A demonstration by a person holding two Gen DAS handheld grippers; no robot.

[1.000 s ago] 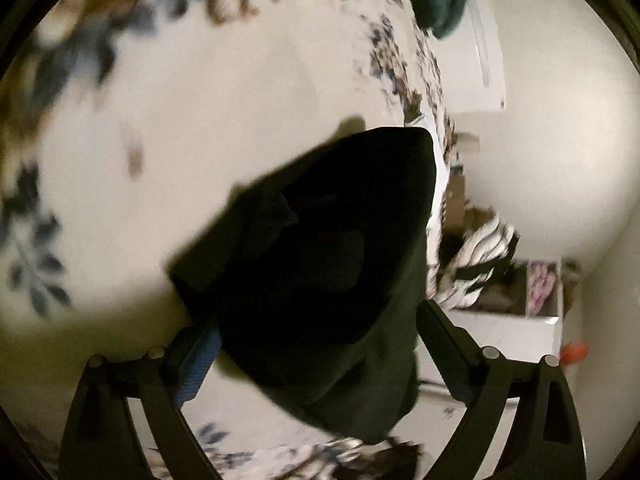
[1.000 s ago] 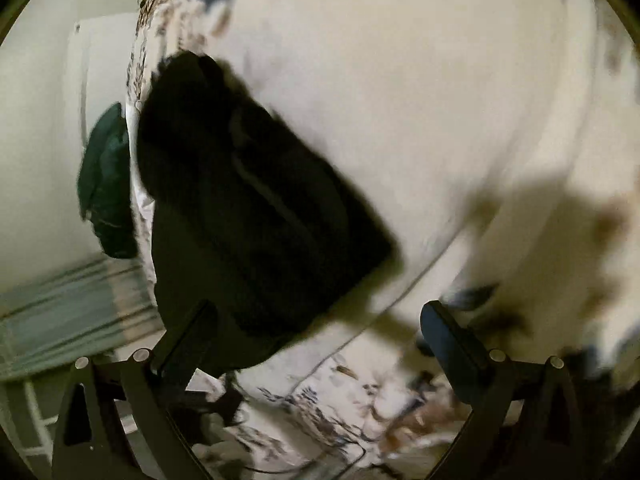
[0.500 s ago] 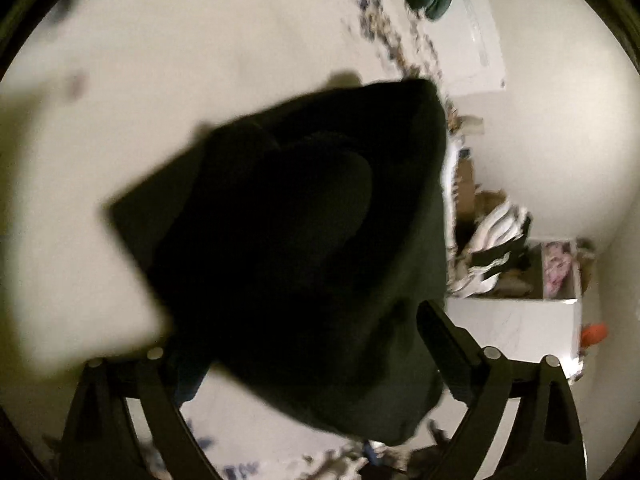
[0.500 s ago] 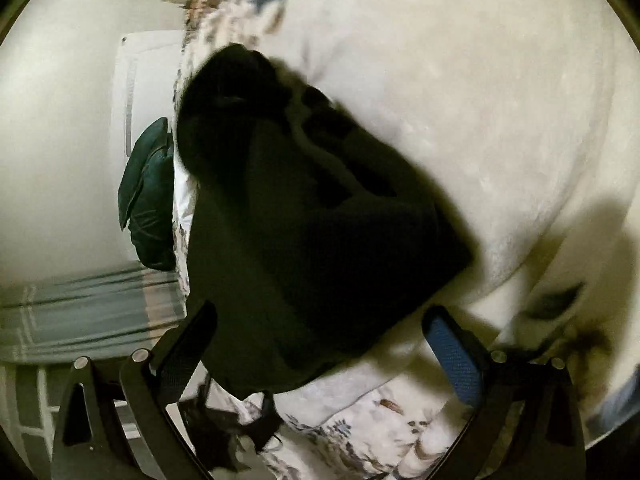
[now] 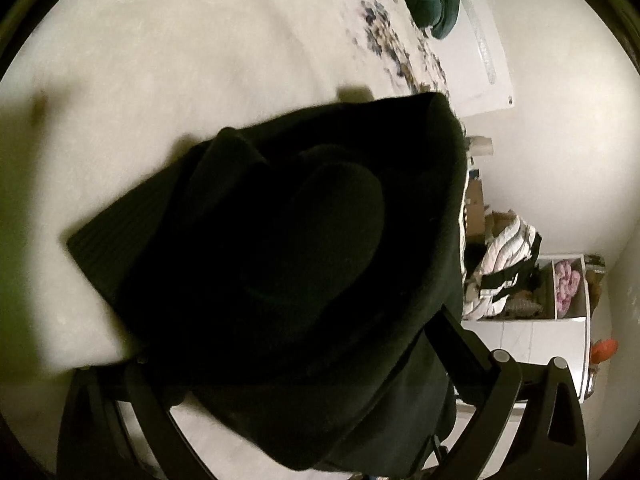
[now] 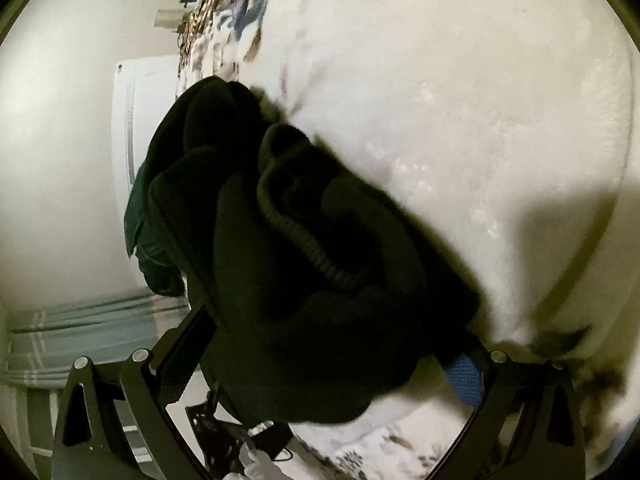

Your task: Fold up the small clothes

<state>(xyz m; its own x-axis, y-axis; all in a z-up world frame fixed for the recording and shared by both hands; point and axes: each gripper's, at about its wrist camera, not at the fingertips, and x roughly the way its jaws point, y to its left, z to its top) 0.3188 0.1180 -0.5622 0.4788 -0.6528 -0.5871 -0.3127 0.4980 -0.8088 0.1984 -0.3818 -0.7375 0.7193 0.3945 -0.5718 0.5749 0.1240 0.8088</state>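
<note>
I am bringing both grippers, the left (image 5: 296, 364) and the right (image 6: 320, 360), with fingers spread wide, around the black garment (image 5: 288, 240) bunched at the bed (image 5: 180, 80) edge; I should grasp both sides evenly.

No readable text, labels, brands or numbers anywhere.

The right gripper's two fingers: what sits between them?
In the right wrist view, the black garment fills the gap of the right gripper.
</note>
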